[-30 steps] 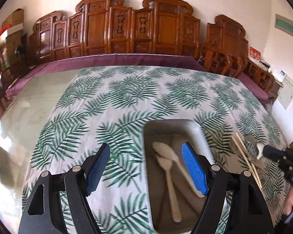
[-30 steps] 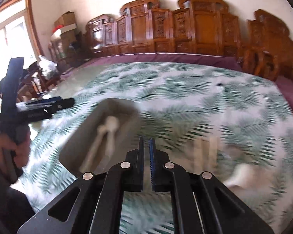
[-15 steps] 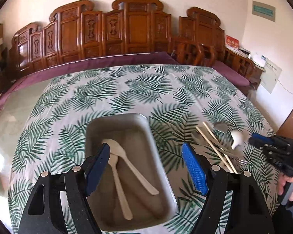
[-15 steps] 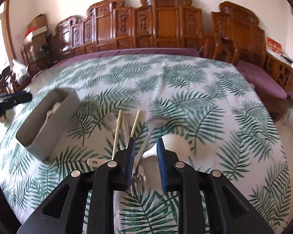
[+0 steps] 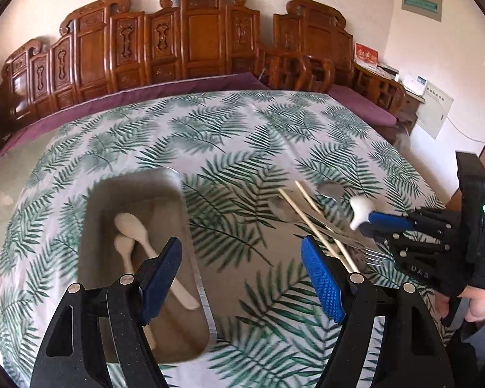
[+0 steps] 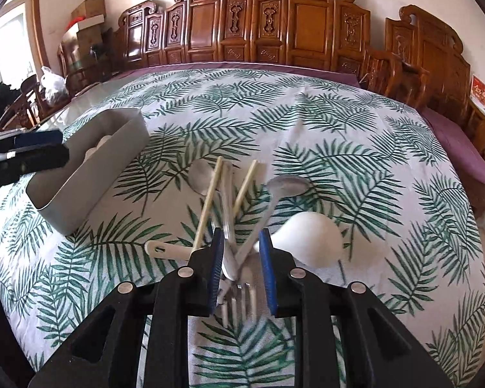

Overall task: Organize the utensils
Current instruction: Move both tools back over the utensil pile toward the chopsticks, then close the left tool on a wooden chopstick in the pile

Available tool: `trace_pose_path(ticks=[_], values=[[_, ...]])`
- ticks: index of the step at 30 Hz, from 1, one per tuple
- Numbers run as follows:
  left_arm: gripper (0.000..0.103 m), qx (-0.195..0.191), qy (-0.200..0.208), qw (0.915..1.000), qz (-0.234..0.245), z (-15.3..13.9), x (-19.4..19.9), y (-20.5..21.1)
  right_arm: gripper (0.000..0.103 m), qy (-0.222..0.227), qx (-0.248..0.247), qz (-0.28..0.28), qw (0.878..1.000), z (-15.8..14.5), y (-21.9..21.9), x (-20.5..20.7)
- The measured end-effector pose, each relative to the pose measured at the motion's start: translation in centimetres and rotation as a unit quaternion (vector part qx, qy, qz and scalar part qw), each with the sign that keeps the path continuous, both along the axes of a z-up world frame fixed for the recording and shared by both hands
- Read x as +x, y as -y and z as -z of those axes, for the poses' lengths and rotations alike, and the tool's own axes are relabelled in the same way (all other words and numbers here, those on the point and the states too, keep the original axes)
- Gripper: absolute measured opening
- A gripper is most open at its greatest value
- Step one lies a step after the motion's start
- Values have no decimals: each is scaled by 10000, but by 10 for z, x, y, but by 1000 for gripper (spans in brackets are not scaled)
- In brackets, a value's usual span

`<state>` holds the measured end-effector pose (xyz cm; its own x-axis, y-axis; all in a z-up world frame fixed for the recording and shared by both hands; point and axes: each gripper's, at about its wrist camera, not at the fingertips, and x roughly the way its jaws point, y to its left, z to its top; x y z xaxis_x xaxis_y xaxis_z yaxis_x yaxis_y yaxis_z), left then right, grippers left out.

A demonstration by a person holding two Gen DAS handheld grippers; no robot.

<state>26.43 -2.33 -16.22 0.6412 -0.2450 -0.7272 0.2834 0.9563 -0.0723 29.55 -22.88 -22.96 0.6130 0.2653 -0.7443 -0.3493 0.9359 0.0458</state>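
Right wrist view: we are holding our right tool (image 6: 241,260) slightly parted, low in the frame's middle, over a utensil pile (image 6: 232,200) of chopsticks, spoons and a fork, gripping nothing. At centre left the grey tray (image 6: 93,174) is sitting on the leaf-print desk (image 6: 355,123). Left wrist view: our left tool (image 5: 242,270) is hanging wide open at the bottom, with two pale spoons (image 5: 132,226) lying in the tray.

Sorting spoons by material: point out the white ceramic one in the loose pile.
The white ladle-shaped spoon, just right of the right gripper; the other loose spoons are grey metal.
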Motion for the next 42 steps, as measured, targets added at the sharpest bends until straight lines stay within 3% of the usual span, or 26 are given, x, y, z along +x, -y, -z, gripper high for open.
trace_pose_path(ticks=[7,14,30,36,41,42], values=[[73,56,-325,9994,112,26,-8,46,25,47,207,280,9994,-11,29,0],[73,423,-461,9978,225,50,-11,90,25,97,326,325,9989,-16,40,-3],[63,926,-602,9937,-168,79,4,106,25,131,503,209,9984,-22,37,-8],[45,804,-703,9941,-162,77,-3,94,25,92,446,145,9989,-19,30,-7],[10,673,-804,9945,5,76,-10,91,25,50,396,112,9991,-16,26,-5],[8,652,-823,9945,27,76,-10,91,25,38,389,111,9992,-14,26,-5]])
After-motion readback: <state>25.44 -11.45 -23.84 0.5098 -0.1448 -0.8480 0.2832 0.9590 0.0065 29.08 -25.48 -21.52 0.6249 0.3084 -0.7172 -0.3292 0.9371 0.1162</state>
